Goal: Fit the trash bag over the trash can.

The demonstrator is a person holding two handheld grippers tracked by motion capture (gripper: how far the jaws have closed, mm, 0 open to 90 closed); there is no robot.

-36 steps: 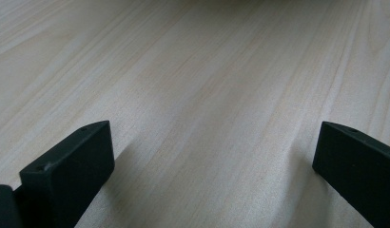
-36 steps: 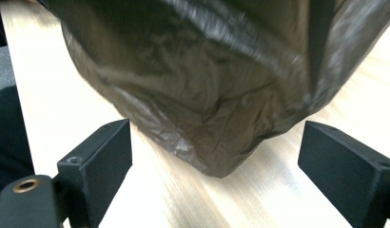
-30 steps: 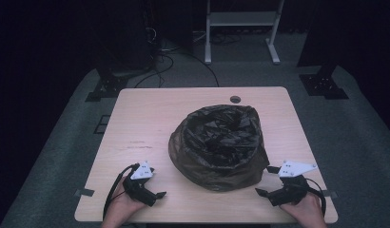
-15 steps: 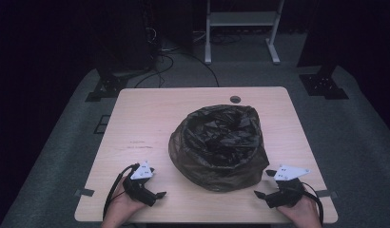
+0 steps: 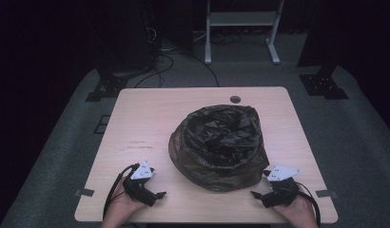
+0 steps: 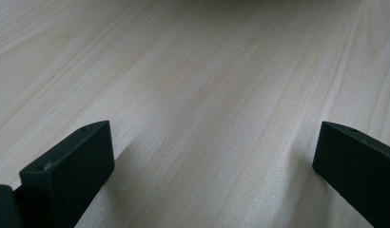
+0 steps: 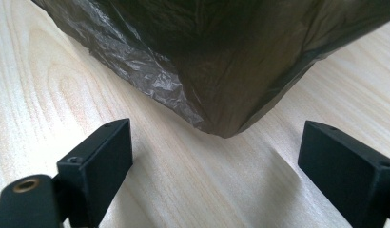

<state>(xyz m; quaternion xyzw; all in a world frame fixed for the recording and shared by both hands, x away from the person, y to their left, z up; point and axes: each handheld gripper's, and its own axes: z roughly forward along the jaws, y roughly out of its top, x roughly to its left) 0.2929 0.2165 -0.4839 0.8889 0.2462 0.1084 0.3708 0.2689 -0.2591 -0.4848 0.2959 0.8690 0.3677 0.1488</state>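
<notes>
A dark crinkled plastic bag sits bunched with its mouth open upward on the middle right of the light wooden table. My left gripper rests near the front edge, left of the bag, open over bare wood. At the bag's front right stands my right gripper, also open; a corner of the bag lies just ahead of its black jaws, apart from them. Nothing is held between either pair of jaws.
A small round grommet is set in the table near its far edge. Beyond the table are a white metal frame, black stand feet and cables on grey carpet. Tape tabs mark the front corners.
My right gripper has shifted slightly left and toward the front edge, nearer the bag's corner. The left gripper and the bag have stayed put.
</notes>
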